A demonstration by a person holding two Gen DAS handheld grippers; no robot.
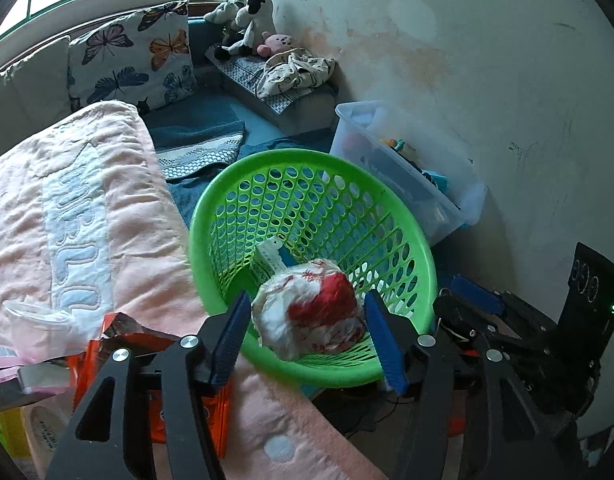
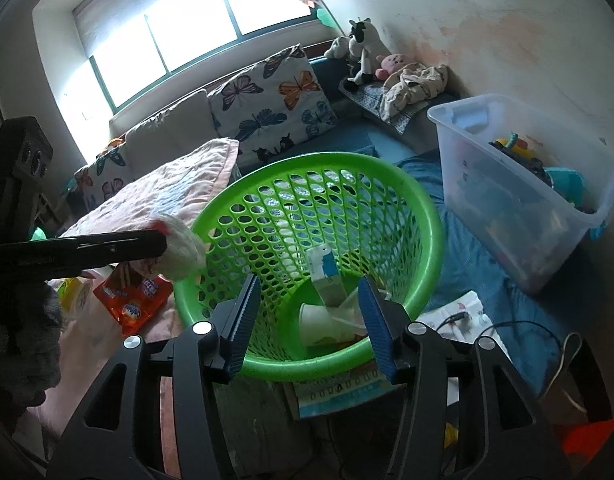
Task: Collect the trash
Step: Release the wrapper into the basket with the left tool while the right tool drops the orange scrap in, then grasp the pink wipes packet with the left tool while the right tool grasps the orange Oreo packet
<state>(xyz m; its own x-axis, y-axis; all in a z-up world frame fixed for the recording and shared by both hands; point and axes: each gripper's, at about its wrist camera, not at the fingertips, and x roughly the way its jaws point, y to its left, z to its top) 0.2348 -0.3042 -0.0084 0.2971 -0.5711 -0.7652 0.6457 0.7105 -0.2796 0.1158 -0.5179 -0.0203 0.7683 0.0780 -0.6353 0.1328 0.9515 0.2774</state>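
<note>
left gripper (image 1: 307, 336) over green basket (image 1: 419, 248) | jaws spread around crumpled wrapper (image 1: 307, 312) | clear rim, let drop | right gripper (image 2: 307, 324) jaws spread, empty

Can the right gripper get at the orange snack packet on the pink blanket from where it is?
Probably not directly: the left gripper and its crumpled wrapper hang just over the orange packet, beside the basket.

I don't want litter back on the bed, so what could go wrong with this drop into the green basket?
The crumpled wrapper sits loose in the left hand-held gripper. The right wrist view places it at the green basket's left rim, not over the middle, so it might bounce off and land on the pink blanket.
</note>
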